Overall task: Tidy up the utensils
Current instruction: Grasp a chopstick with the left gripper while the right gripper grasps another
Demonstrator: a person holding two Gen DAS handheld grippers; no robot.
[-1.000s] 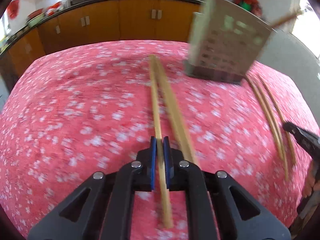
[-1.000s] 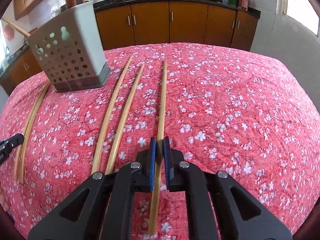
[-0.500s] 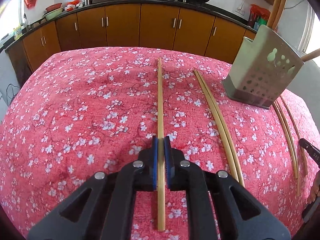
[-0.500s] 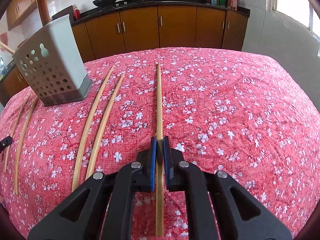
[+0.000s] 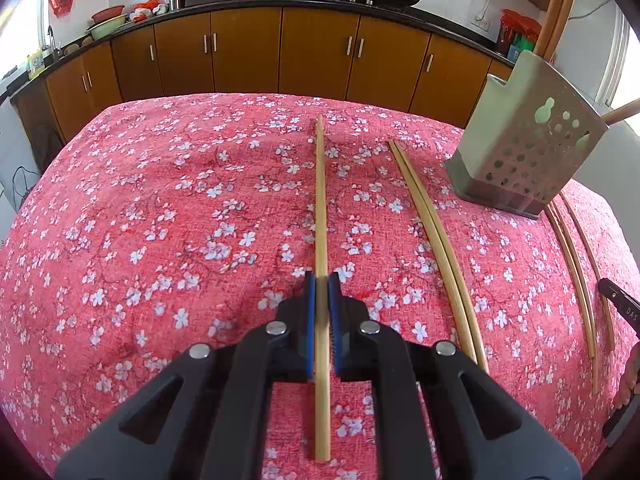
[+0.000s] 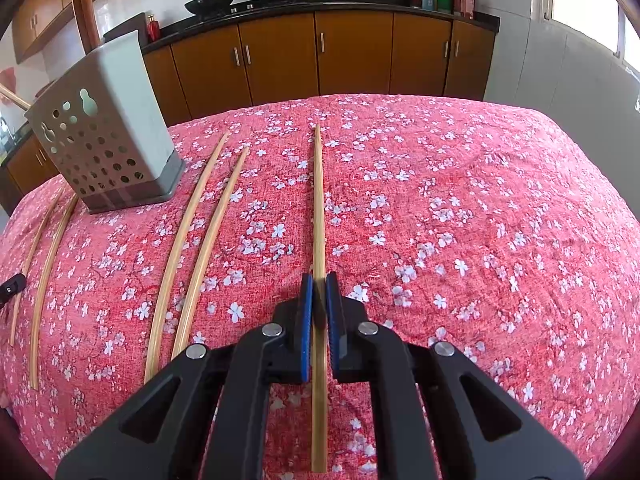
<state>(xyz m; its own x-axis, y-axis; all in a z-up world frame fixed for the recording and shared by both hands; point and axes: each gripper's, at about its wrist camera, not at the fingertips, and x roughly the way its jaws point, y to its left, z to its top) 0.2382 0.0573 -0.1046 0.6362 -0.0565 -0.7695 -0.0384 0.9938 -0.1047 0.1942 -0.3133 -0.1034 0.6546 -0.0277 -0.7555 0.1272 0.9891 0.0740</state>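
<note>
My left gripper (image 5: 320, 282) is shut on a bamboo chopstick (image 5: 320, 200) that points forward over the red floral tablecloth (image 5: 160, 220). My right gripper (image 6: 319, 280) is shut on another bamboo chopstick (image 6: 318, 200) in the same way. A grey perforated utensil holder (image 5: 524, 152) stands at the right in the left wrist view and at the left in the right wrist view (image 6: 104, 140). A pair of chopsticks (image 5: 436, 240) lies on the cloth left of the holder, and more chopsticks (image 5: 576, 268) lie to its right.
Two loose chopsticks (image 6: 192, 248) lie between the holder and my right gripper, two more (image 6: 44, 272) at the far left. A wooden handle (image 6: 82, 4) sticks up from the holder. Brown kitchen cabinets (image 5: 280, 56) stand beyond the table's far edge.
The left gripper swung left with its chopstick, away from the holder, and steadied. The right gripper lifted slightly with its chopstick. Both stay shut.
</note>
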